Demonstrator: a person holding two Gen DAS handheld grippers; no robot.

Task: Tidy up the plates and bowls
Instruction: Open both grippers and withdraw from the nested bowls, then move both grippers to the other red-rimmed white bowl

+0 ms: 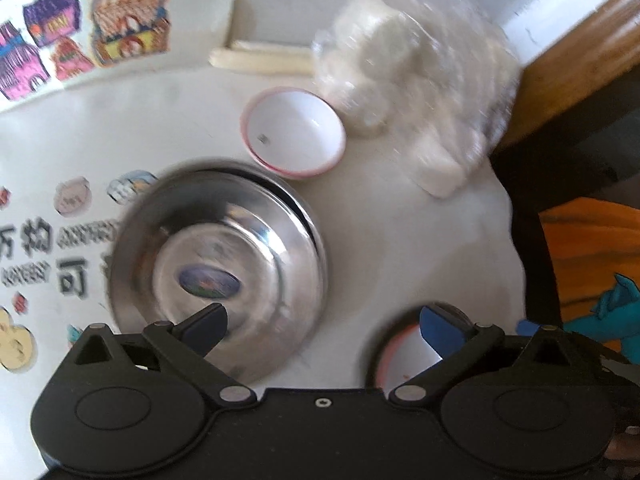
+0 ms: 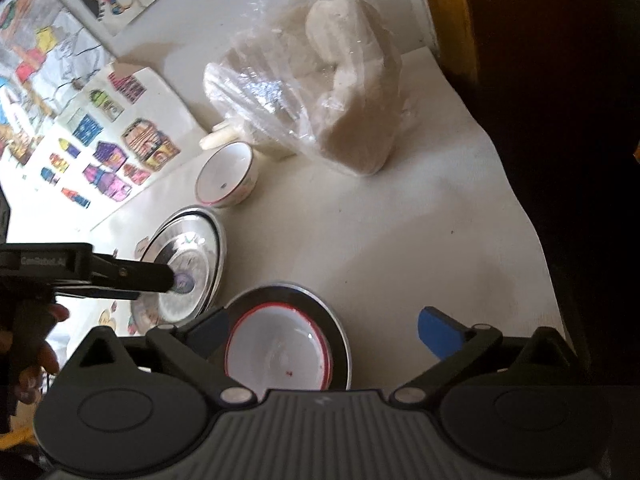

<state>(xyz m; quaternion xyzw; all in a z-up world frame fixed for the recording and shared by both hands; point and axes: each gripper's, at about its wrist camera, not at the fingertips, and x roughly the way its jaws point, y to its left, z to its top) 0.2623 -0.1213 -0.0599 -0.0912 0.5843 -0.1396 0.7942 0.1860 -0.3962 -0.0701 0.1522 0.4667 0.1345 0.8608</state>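
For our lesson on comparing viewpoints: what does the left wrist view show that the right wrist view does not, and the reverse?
Only the left wrist view: an orange cloth with a blue figure off the table's edge.

Only the right wrist view: the left gripper from the side over the steel plates, and the whole red-rimmed bowl sitting in a steel plate.

Both: the stacked steel plates, the pink-rimmed bowl, the plastic bag and the white table.

Left gripper (image 1: 320,324) and right gripper (image 2: 320,330): black linkage bodies, silver pivot screws, blue fingertip pads (image 2: 438,330).
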